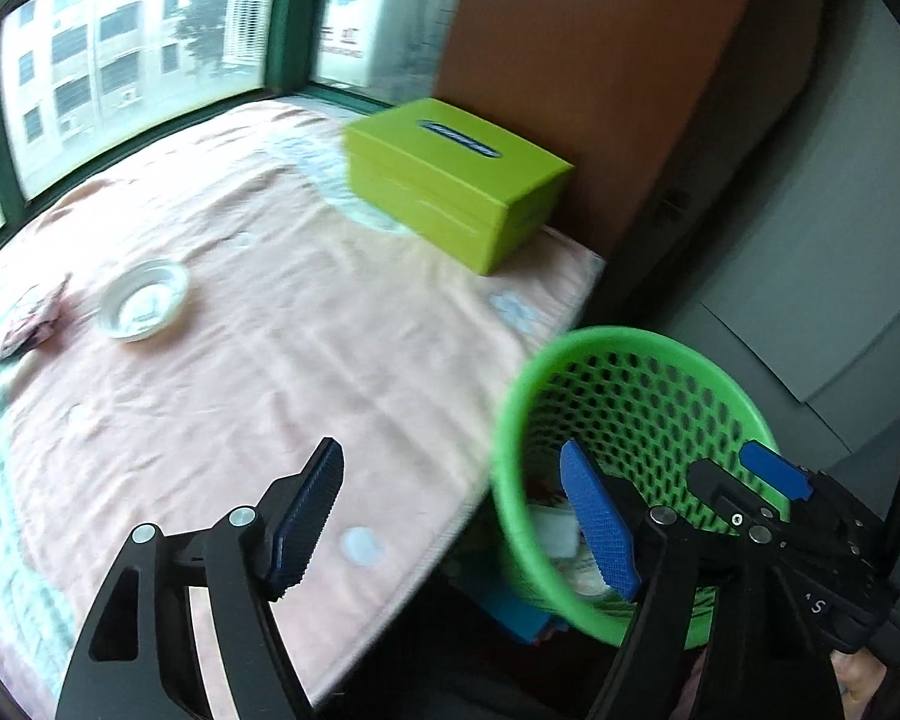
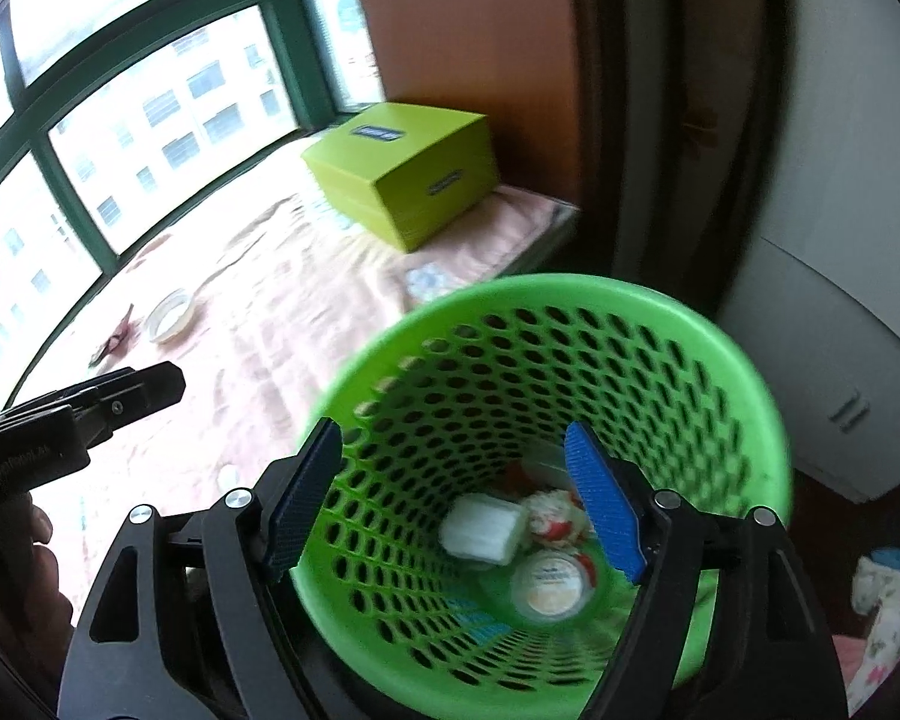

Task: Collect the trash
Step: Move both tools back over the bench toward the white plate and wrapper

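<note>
A green perforated waste basket (image 2: 570, 324) stands beside the table's right edge; it also shows in the left wrist view (image 1: 624, 348). Inside lie a white cup (image 2: 480, 531), a round lidded cup (image 2: 549, 585) and a red-and-white wrapper (image 2: 555, 513). My right gripper (image 2: 456, 504) is open and empty above the basket's mouth. My left gripper (image 1: 456, 516) is open and empty over the table's near right edge, next to the basket. On the pink cloth lie a white plastic lid (image 1: 144, 300) and a dark crumpled wrapper (image 1: 36, 321) at far left.
A lime-green tissue box (image 1: 456, 180) sits at the table's back right against a brown cabinet (image 1: 570, 60). Green-framed windows (image 1: 120, 60) run behind the table. A grey cabinet (image 2: 840, 330) stands right of the basket. The right gripper's body (image 1: 810, 510) shows in the left view.
</note>
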